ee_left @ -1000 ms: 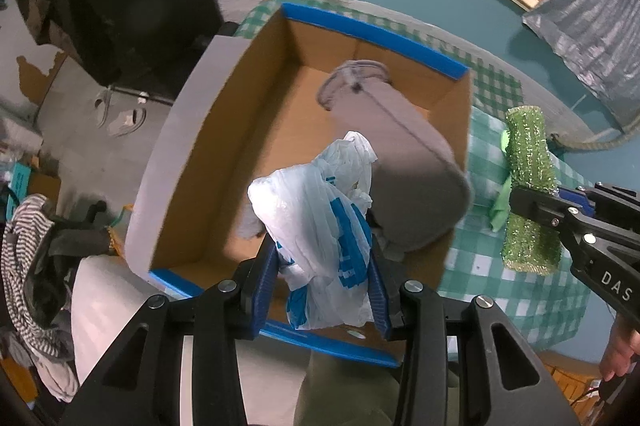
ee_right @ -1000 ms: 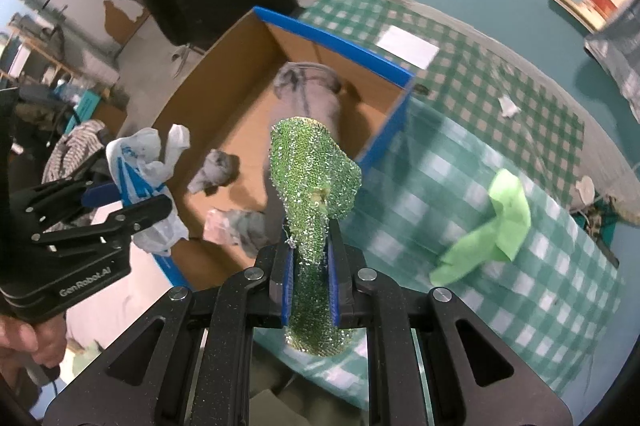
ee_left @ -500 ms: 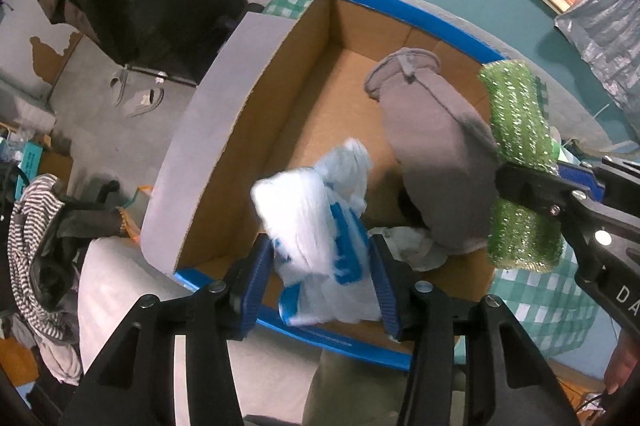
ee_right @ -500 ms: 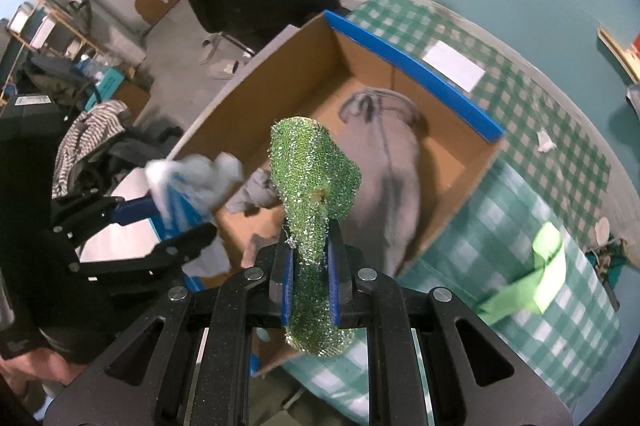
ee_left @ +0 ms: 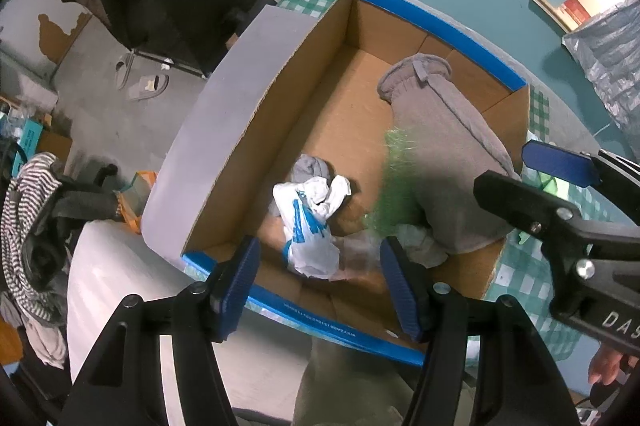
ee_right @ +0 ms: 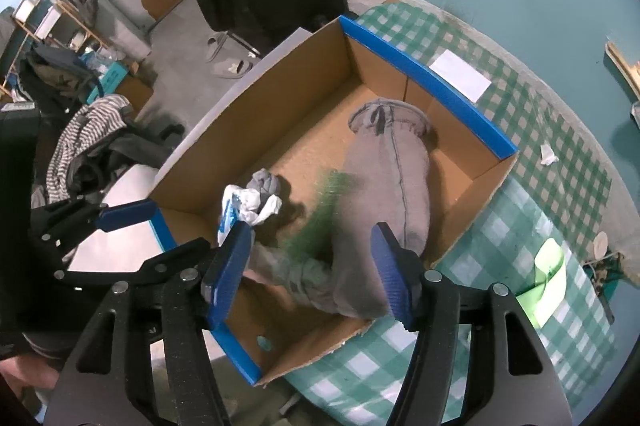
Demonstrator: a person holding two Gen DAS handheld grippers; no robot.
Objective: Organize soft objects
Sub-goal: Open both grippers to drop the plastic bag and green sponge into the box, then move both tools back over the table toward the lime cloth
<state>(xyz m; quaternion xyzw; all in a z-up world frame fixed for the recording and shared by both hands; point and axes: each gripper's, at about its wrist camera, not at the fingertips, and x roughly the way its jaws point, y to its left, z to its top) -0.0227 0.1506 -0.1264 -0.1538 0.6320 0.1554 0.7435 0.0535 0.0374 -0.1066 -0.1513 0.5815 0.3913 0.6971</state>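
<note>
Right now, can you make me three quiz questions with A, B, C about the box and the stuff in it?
1. Where is the white and blue plastic bag?
A. Inside the cardboard box
B. On the checked cloth
C. On the floor

2. What colour is the tape on the box's rim?
A. Red
B. Blue
C. Yellow

3. How does the left gripper stand?
A. Shut on the bag
B. Shut on a sock
C. Open, gripping nothing

Answers:
1 A, the bag lies on the box's bottom.
2 B, blue strips edge the rim.
3 C, its opening jaws stand clear of the bag.
</note>
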